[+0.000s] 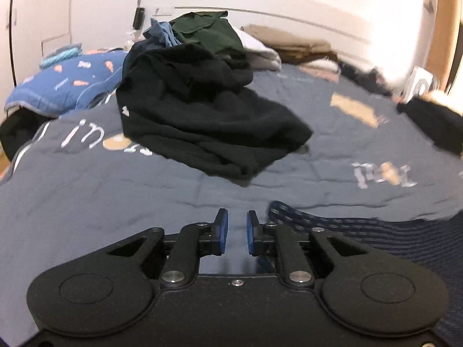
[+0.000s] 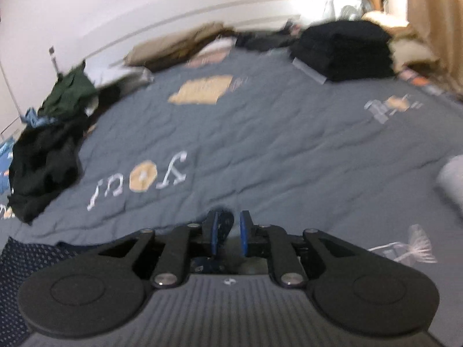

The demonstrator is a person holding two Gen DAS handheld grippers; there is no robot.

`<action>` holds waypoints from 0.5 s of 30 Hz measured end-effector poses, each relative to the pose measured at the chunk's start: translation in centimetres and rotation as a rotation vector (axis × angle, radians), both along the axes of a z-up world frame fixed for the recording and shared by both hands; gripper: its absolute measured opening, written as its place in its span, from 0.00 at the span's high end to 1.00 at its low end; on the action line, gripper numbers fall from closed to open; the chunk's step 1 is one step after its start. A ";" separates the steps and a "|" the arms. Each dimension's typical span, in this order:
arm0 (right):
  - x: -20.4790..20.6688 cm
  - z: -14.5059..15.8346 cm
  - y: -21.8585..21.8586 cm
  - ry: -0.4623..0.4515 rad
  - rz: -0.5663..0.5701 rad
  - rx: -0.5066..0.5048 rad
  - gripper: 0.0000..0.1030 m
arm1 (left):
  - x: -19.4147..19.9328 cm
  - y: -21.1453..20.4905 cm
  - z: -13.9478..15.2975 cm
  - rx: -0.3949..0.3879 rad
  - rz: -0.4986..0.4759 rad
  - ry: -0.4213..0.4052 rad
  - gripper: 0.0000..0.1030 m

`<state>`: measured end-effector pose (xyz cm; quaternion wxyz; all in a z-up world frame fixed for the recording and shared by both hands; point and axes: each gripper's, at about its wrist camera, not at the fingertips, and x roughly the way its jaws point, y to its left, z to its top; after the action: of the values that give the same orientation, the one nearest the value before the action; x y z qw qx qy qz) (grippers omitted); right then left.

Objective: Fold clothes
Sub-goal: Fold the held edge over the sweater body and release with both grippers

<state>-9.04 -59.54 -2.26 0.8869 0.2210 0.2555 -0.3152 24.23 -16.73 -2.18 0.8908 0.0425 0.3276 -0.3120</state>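
A navy patterned garment [image 1: 361, 231] lies flat on the grey-blue quilt [image 1: 115, 190] at the near edge, just right of my left gripper [image 1: 237, 231]. That gripper's blue pads stand a little apart with nothing between them. In the right wrist view the same navy garment [image 2: 17, 260] shows at the lower left. A small fold of it rests against the left pad of my right gripper [image 2: 228, 231]. A gap shows between that gripper's pads, which do not press on the cloth. A heap of unfolded clothes [image 1: 202, 110], black below and dark green on top, sits ahead on the left.
A stack of folded black clothes [image 2: 344, 49] stands at the far right of the quilt [image 2: 260, 144]. A blue carrot-print pillow [image 1: 66, 81] lies at the far left and beige bedding [image 1: 289, 40] along the wall. A grey bundle [image 2: 451, 179] sits at the right edge.
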 end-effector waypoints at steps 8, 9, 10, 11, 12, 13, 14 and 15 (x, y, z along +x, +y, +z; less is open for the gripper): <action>-5.8 3.6 8.4 -0.151 0.033 0.045 0.58 | -9.2 5.6 1.3 -0.233 -0.025 0.152 0.56; -6.2 3.4 9.6 -0.173 0.042 0.079 0.57 | -10.0 6.2 0.9 -0.269 -0.027 0.202 0.56; -6.7 3.0 10.8 -0.192 0.052 0.118 0.56 | -10.7 7.0 0.4 -0.298 -0.028 0.249 0.56; -7.2 2.5 11.9 -0.208 0.060 0.162 0.56 | -11.4 7.5 0.0 -0.319 -0.026 0.283 0.55; -7.7 1.9 13.0 -0.224 0.064 0.202 0.55 | -11.8 8.0 -0.3 -0.326 -0.028 0.300 0.55; -8.1 1.3 14.0 -0.233 0.071 0.236 0.55 | -12.5 8.4 -0.6 -0.325 -0.032 0.308 0.55; -8.5 0.7 15.0 -0.236 0.084 0.265 0.55 | -13.1 8.8 -0.9 -0.326 -0.031 0.311 0.52; -8.7 0.2 15.9 -0.236 0.090 0.288 0.54 | -13.5 9.3 -1.1 -0.338 -0.027 0.325 0.48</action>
<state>-17.78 -43.61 -2.06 0.8832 0.3693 0.2015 -0.2073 10.78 -7.47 -3.33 0.8165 -0.1538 0.4090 -0.3773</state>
